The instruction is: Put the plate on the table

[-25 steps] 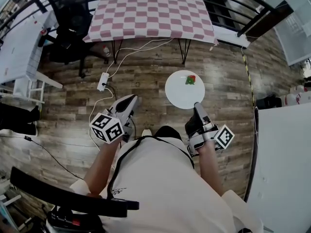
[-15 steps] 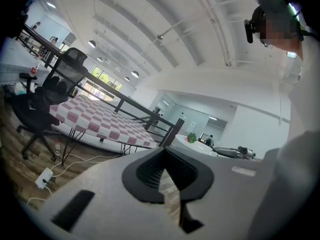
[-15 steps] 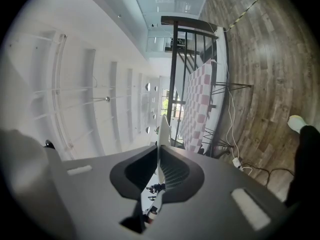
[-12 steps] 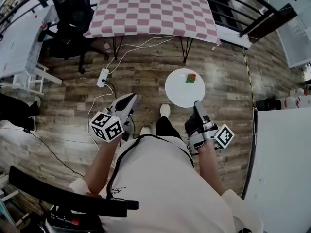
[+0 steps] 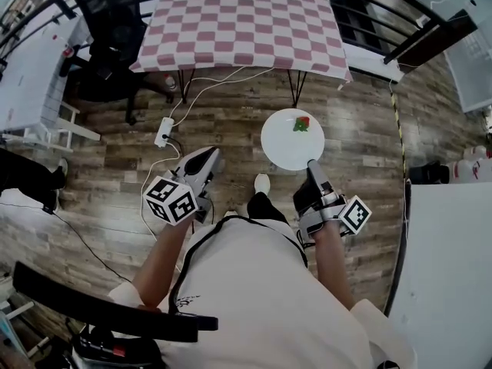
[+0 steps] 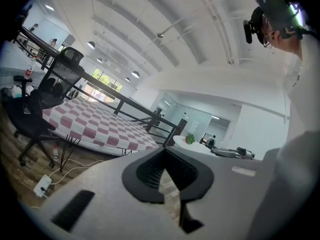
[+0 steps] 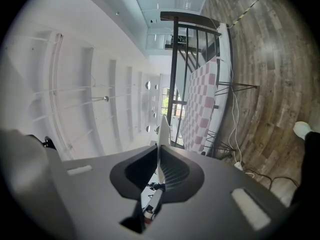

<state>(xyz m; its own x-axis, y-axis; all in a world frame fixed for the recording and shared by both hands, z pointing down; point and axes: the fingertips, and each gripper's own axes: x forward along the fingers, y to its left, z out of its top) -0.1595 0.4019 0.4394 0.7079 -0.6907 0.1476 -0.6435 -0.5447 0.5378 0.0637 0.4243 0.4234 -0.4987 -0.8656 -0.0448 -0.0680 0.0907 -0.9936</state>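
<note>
Two tools are out in front of the person, and only one carries anything. The right tool (image 5: 313,167) is clamped on the near rim of a round white plate (image 5: 288,146). The plate juts straight out ahead of that tool and lies flat. A small red-and-green item (image 5: 300,124) sits on its far side, away from the jaws. Looking along that tool, the plate shows as a thin white edge pinched between the two dark pads. The left tool (image 5: 207,157) hangs beside it, well apart from the plate, its jaws drawn together with nothing between them.

Beyond both tools comes a stretch of wood-plank floor (image 5: 231,121), with a white power strip (image 5: 163,129) and its cable just ahead of the left tool.

Further on stands the pink-and-white checked desk (image 5: 238,21) on thin dark legs. It is ahead of the right tool and a little to its left, well apart from the plate. Its long side runs across the line the tools point along, so its near edge faces the plate square on. A black office chair (image 5: 111,21) stands by the desk's left end, ahead of and to the left of the left tool.

The plate is not yet on the desk; I take this as the carry towards it. As the plate leads the right tool, its far rim should reach the desk's near edge first, and the desk's right half looks the closer landing spot. The left tool looks free to stay clear.
</note>
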